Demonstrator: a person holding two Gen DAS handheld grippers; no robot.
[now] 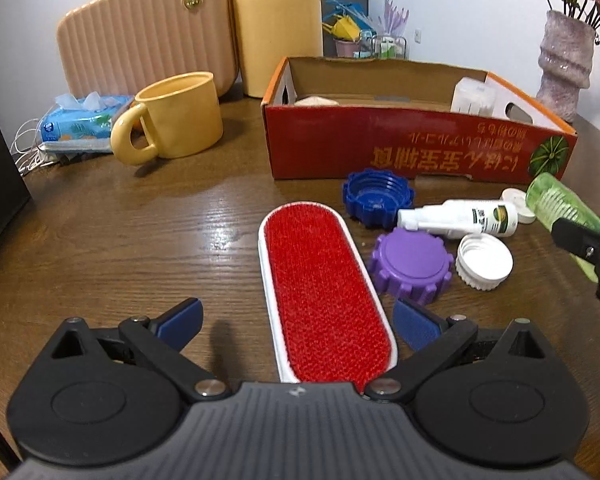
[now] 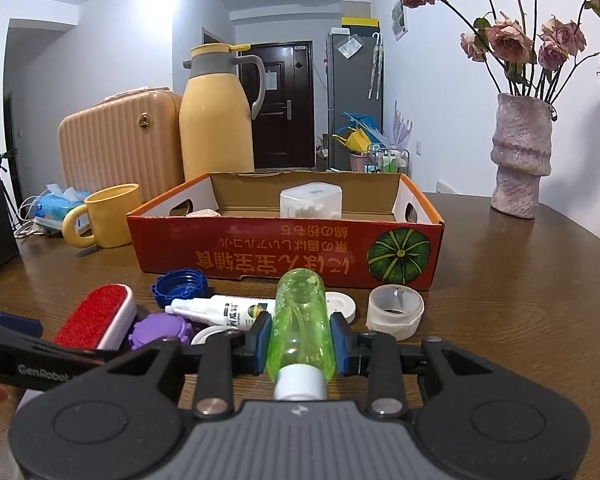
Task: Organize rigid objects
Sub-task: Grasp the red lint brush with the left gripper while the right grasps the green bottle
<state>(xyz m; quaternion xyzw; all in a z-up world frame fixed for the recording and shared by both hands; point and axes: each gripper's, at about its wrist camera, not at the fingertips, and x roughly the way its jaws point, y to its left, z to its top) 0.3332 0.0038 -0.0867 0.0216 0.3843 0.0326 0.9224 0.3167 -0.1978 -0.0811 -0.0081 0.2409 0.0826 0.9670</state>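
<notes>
Left wrist view: left tongs [image 1: 296,320] released, blue pads spread wide, one on each side of the long white-framed brush with red bristle face [image 1: 324,284], neither pad touching it. Brush flat on the brown wood-grain worktop [image 1: 120,240]. Beside the brush toward the right edge: purple toothed plastic cap [image 1: 410,262], white ribbed screw cap [image 1: 485,261], white spray bottle with printed label [image 1: 460,218] lying on its side, blue toothed plastic cap [image 1: 376,200]. Beyond them, toward the far edge, open red cardboard box with orange rim [image 1: 400,148]. Yellow ceramic mug [image 1: 176,118] toward the far left corner.

Right wrist view: right tongs [image 2: 300,338] clenched on the translucent green plastic bottle with white cap [image 2: 300,324], pads pressing both sides, white cap toward the camera. Bottle held in front of the red box [image 2: 284,248]. Roll of white tape [image 2: 396,310] on the worktop just beside the bottle, toward the right edge.
</notes>
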